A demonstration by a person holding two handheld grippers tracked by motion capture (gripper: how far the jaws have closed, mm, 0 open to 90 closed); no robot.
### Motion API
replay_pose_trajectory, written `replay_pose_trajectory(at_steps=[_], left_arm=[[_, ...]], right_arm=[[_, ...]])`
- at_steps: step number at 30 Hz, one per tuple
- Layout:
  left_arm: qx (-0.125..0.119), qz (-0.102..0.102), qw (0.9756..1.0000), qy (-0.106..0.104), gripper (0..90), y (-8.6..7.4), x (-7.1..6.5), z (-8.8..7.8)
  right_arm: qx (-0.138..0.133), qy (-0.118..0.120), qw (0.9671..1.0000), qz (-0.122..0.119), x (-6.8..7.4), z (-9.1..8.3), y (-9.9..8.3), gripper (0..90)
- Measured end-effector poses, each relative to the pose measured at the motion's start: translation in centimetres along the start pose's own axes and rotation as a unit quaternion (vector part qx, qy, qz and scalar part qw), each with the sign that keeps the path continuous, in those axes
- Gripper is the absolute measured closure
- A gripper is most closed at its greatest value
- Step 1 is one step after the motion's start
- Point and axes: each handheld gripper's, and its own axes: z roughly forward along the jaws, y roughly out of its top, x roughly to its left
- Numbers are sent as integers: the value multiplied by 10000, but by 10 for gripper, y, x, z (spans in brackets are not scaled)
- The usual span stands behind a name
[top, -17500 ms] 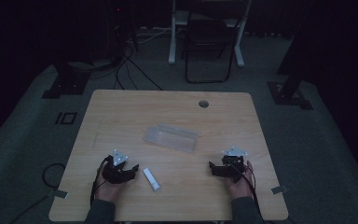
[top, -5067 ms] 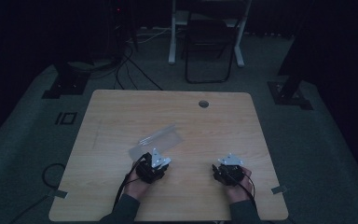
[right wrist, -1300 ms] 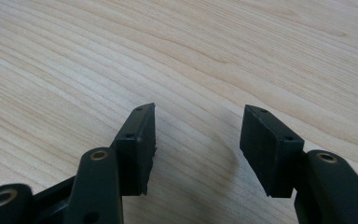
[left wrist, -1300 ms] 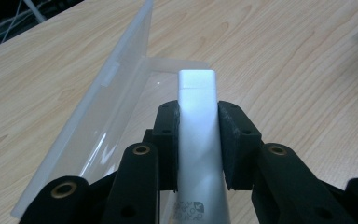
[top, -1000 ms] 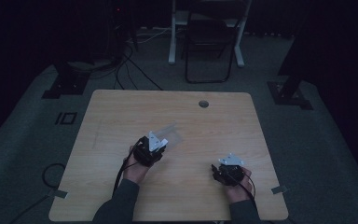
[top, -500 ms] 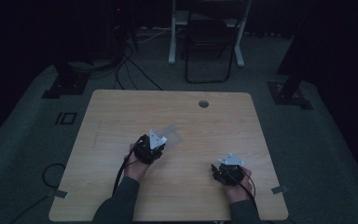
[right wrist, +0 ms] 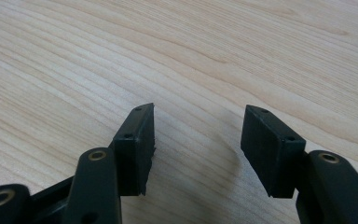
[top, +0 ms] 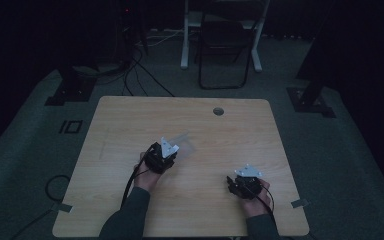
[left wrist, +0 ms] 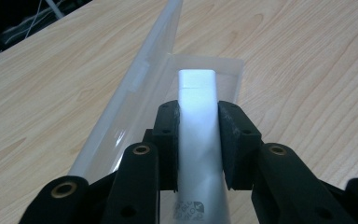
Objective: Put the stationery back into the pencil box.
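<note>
My left gripper (left wrist: pixel 198 116) is shut on a flat white bar-shaped object (left wrist: pixel 196 93), its pads pressing both long sides. The bar's far end reaches over the tray of a clear plastic case (left wrist: pixel 216 65), whose lid (left wrist: pixel 142 70) stands open along the left. In the high view the left gripper (top: pixel 166 152) sits at the middle of the table against the clear case (top: pixel 184 141). My right gripper (right wrist: pixel 196 126) is open over bare wood with nothing between its jaws. It rests near the table's front right (top: pixel 235 184).
The wooden table (top: pixel 130 120) has a round cable hole (top: pixel 218 111) near its far edge. Beyond the table stand a chair and desk legs (top: pixel 225 50) on a dark floor with cables (top: pixel 145 65). Bits of tape mark the table's front corners.
The left hand has shifted slightly with the white bar, staying at the clear case. The right gripper has stayed in place.
</note>
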Motion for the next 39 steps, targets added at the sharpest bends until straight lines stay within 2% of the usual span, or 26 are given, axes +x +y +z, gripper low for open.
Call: replay_pose_trajectory(at_steps=[24, 39], left_arm=[[58, 16, 10000, 51, 704, -2, 1, 15], [61, 215, 9997, 132, 704, 1, 0, 21]], right_arm=[[5, 6, 10000, -4, 0, 0, 0, 444], [0, 31, 10000, -3, 0, 0, 0, 443]])
